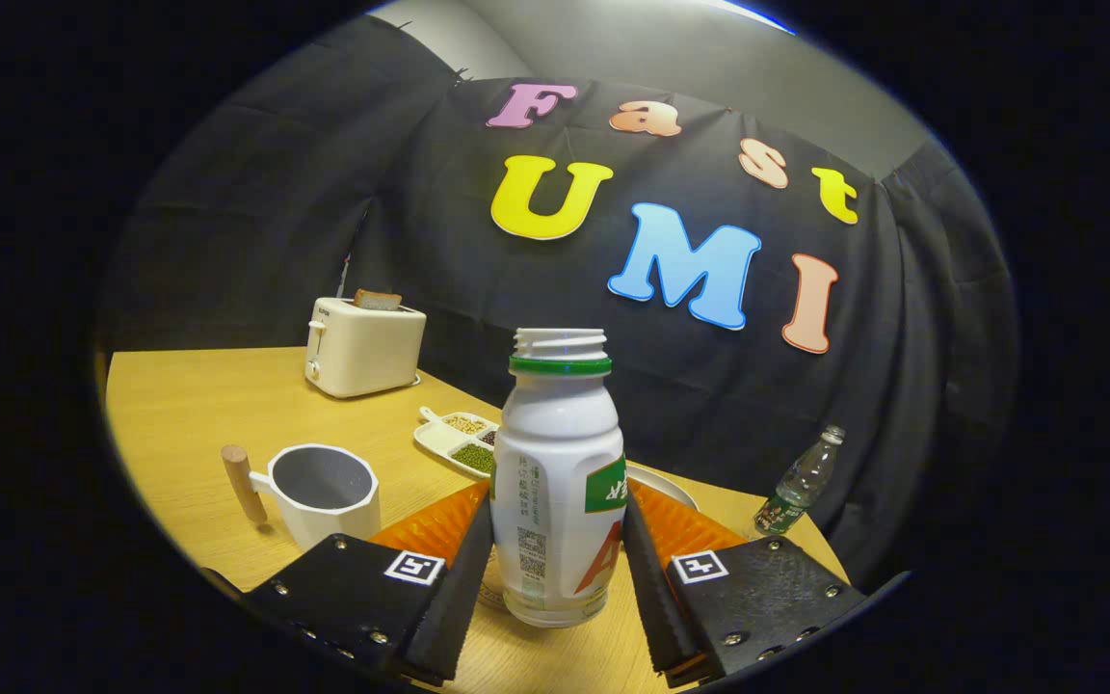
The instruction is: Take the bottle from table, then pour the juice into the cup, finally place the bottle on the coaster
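A: Nearest item?
B: Gripper (pixel 557 569), both fingers pressed on the sides of the white bottle (pixel 560 482). Bottle upright, uncapped, green neck ring, its base close over the wooden table (pixel 189 414); contact with the table cannot be told.

A: Next out?
B: White cup (pixel 324 492) with wooden handle, left of the bottle, standing on the table. Divided dish of beans and seeds (pixel 459 439) beyond it.

A: Farther?
B: Clear plastic bottle (pixel 799 484) at the right table edge. Cream toaster (pixel 363 347) at the back, bread slice (pixel 378 300) in its slot.
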Motion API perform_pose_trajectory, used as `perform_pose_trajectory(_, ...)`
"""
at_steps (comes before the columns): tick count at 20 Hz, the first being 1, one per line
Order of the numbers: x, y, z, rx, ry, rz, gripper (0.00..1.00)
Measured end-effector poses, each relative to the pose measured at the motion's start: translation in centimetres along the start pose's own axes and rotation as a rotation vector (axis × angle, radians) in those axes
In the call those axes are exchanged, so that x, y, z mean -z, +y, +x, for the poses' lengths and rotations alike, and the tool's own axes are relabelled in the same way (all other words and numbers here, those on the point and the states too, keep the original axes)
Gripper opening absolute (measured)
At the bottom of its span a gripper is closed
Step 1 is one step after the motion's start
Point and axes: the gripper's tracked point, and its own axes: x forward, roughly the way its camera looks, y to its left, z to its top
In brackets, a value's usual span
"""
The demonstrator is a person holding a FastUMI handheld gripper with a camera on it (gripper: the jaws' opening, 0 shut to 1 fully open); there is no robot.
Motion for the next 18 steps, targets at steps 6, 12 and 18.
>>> perform_pose_trajectory(6,0.0,-0.3,0.6,-0.001,-0.029,0.106,0.71)
perform_pose_trajectory(12,0.8,0.0,2.4,-0.016,-0.028,0.168,0.70)
perform_pose_trajectory(18,2.3,0.4,4.3,-0.028,-0.026,0.232,0.70)
